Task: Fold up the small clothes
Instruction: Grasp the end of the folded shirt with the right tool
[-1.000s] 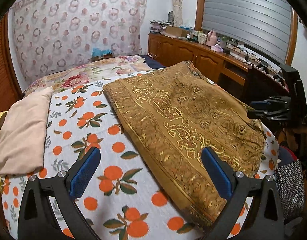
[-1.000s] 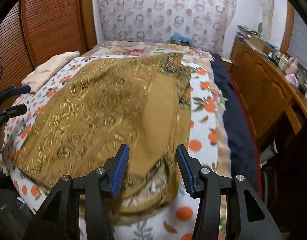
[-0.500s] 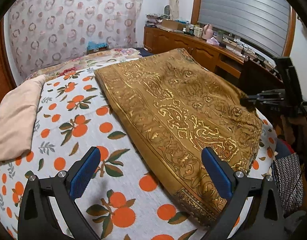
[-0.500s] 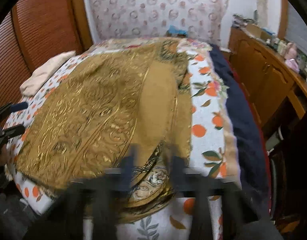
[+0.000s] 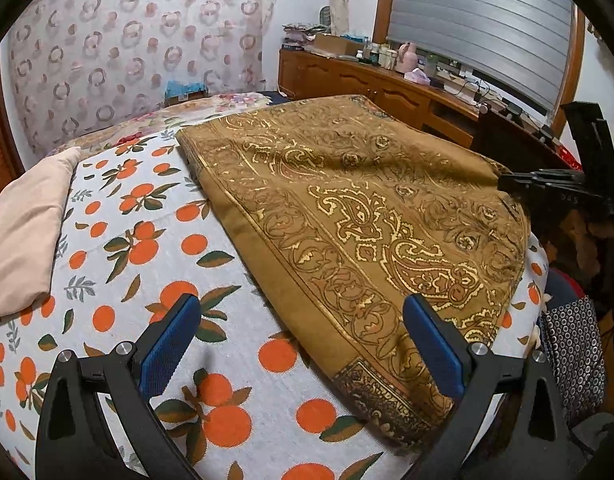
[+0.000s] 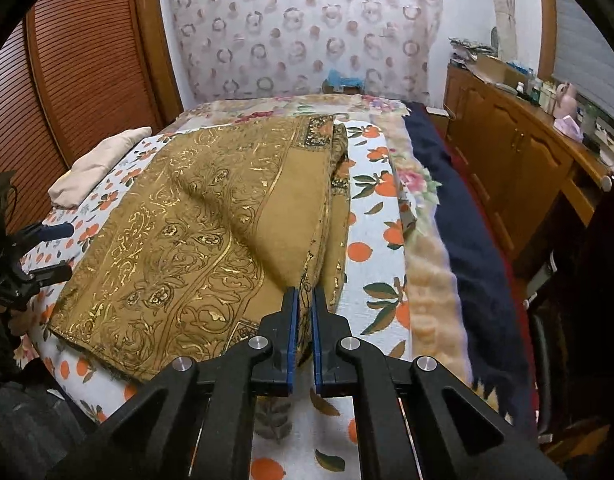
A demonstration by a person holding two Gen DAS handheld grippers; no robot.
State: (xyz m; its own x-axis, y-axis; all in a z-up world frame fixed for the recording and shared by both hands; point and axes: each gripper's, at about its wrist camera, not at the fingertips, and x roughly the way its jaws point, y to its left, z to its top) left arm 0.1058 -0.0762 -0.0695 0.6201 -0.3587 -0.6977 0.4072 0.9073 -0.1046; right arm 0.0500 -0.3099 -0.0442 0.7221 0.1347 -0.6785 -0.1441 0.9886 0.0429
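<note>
A golden-brown cloth with a gold paisley pattern (image 5: 371, 216) lies folded on the orange-print bed sheet (image 5: 155, 248). My left gripper (image 5: 299, 328) is open, hovering above the cloth's near left edge and corner, touching nothing. My right gripper (image 6: 303, 300) is shut on the cloth's (image 6: 195, 236) near right edge, which rises in a ridge between the blue pads. The right gripper also shows at the far right of the left wrist view (image 5: 563, 192), and the left gripper at the left edge of the right wrist view (image 6: 43, 252).
A folded beige garment (image 5: 27, 224) lies at the sheet's left side. A navy blanket (image 6: 467, 248) runs along the bed's right edge. A wooden cabinet (image 6: 519, 160) with clutter stands to the right, and a slatted wooden door (image 6: 79, 80) to the left.
My right gripper has moved down onto the cloth's near edge and shut on it. My left gripper has moved lower and closer to the cloth, still open.
</note>
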